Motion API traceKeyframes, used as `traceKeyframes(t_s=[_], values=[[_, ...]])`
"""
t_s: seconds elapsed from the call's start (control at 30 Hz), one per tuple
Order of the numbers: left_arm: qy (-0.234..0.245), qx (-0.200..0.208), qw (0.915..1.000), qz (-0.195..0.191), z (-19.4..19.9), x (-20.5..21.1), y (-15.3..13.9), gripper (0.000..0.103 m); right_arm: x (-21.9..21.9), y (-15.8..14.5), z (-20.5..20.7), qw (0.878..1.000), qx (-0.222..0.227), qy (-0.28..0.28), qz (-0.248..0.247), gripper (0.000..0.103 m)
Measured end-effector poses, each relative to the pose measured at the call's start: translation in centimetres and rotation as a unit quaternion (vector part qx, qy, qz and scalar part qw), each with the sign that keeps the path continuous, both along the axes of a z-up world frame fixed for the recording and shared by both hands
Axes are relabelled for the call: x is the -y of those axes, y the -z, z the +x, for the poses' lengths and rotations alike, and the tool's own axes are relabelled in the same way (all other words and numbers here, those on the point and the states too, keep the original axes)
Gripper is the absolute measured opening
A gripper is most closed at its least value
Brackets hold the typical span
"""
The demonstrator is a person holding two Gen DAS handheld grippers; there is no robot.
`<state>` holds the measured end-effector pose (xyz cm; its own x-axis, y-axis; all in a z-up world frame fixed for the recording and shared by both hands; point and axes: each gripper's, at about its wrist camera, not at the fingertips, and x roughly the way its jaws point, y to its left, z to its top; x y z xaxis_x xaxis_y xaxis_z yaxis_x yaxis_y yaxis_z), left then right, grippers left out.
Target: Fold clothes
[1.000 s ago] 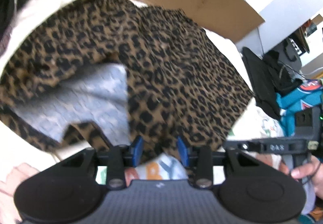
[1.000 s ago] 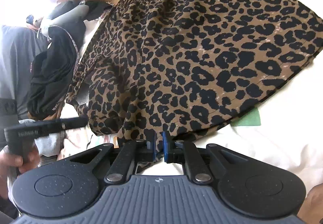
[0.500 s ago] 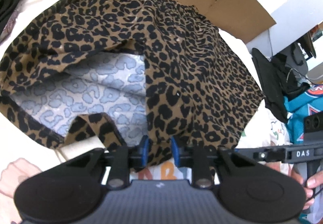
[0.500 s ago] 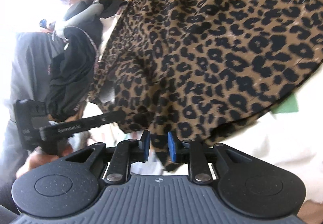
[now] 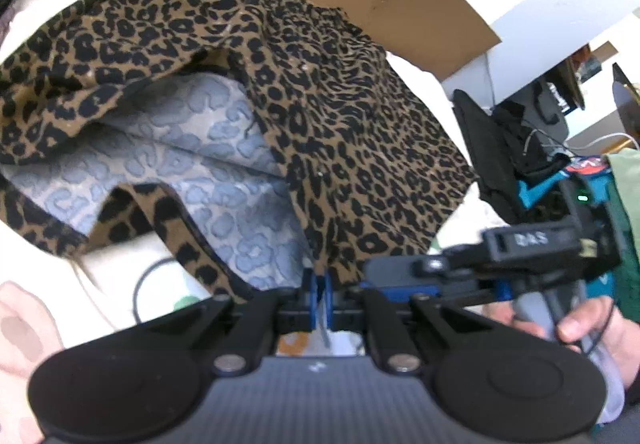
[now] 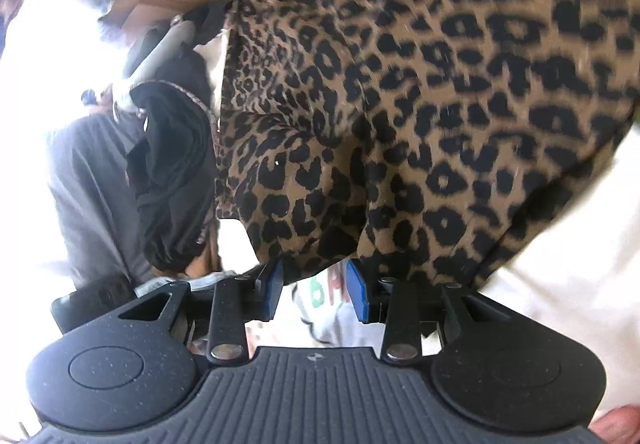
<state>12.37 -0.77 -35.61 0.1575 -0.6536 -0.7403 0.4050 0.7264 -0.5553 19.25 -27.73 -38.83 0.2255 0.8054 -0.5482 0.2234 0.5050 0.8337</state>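
Leopard-print garment (image 5: 344, 131) on white bedding (image 6: 568, 264), hem pinched.
Left gripper (image 5: 319, 294) just closed, clamped on hem; right gripper (image 6: 314, 290) just opening, jaws part-open, nothing between pads.

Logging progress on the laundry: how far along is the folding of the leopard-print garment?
Early. Done: the leopard-print garment lies spread, one part turned back showing its grey underside. In hand: the left hand-held gripper has just closed on its hem; the right hand-held gripper has just been opening, nothing pinched. Left: every actual fold.
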Motion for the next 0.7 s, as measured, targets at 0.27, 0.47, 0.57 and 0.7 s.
traceKeyframes(t_s=[0.27, 0.47, 0.57, 0.7], values=[[0.018, -0.002, 0.9996, -0.021, -1.8, 0.2, 0.2, 0.004, -0.2, 2.3, -1.0, 0.996, -0.061, 0.039, 0.044, 0.044], [0.017, -0.005, 0.9995, -0.025, -2.2, 0.0, 0.4, 0.004, -0.6, 3.8, -1.4, 0.991, -0.096, 0.06, 0.066, 0.044], [0.016, -0.007, 0.9995, -0.027, -2.4, -0.1, 0.5, 0.004, -0.8, 4.4, -1.5, 0.989, -0.109, 0.069, 0.077, 0.044], [0.021, -0.006, 0.9994, -0.026, -2.7, 0.2, 0.6, 0.004, -1.0, 5.0, -1.5, 0.986, -0.119, 0.075, 0.087, 0.037]])
